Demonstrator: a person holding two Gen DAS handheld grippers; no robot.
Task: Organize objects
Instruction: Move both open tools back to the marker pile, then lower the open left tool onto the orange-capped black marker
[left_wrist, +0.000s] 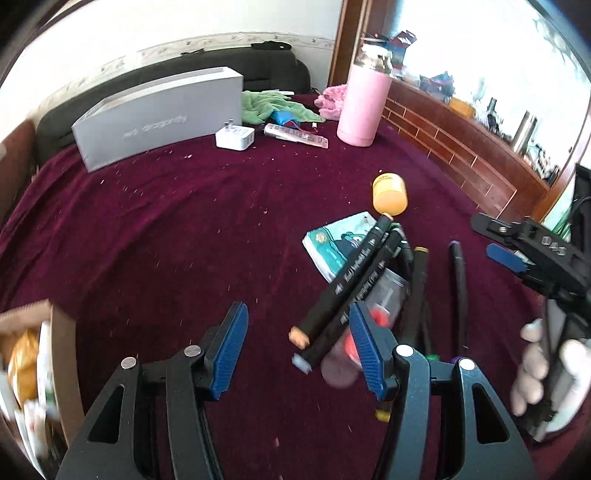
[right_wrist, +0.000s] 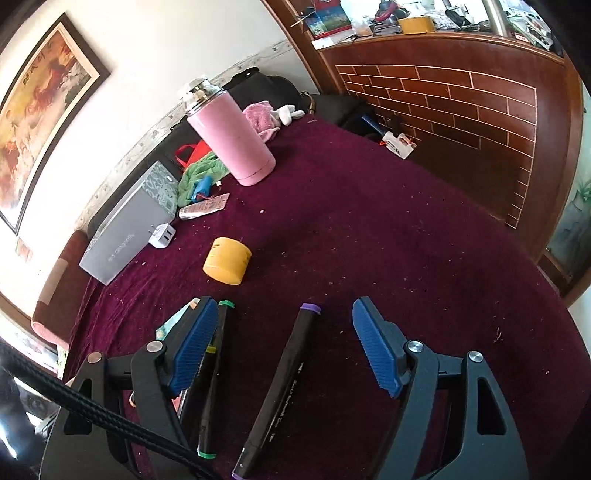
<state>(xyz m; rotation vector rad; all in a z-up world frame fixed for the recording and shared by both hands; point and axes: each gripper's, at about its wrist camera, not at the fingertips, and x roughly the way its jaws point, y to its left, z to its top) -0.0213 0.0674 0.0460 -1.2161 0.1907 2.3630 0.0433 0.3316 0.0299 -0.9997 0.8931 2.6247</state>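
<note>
Several black markers (left_wrist: 354, 280) lie in a loose pile on the maroon cloth (left_wrist: 184, 229), some over a teal tissue pack (left_wrist: 338, 245). My left gripper (left_wrist: 299, 347) is open and empty, its right finger beside the pile. A purple-capped marker (left_wrist: 458, 284) lies apart to the right. In the right wrist view that purple-capped marker (right_wrist: 284, 384) lies between the open fingers of my right gripper (right_wrist: 284, 343); a green-capped marker (right_wrist: 218, 362) lies by the left finger. A yellow jar (right_wrist: 227, 260) lies on its side further off.
A cardboard box (left_wrist: 62, 354) with items stands at the left edge. At the back are a grey box (left_wrist: 159, 114), white charger (left_wrist: 236, 137), pink flask (left_wrist: 364, 107), green cloth (left_wrist: 273, 107) and a tube (left_wrist: 295, 134). A wooden headboard (right_wrist: 461, 122) bounds the right side.
</note>
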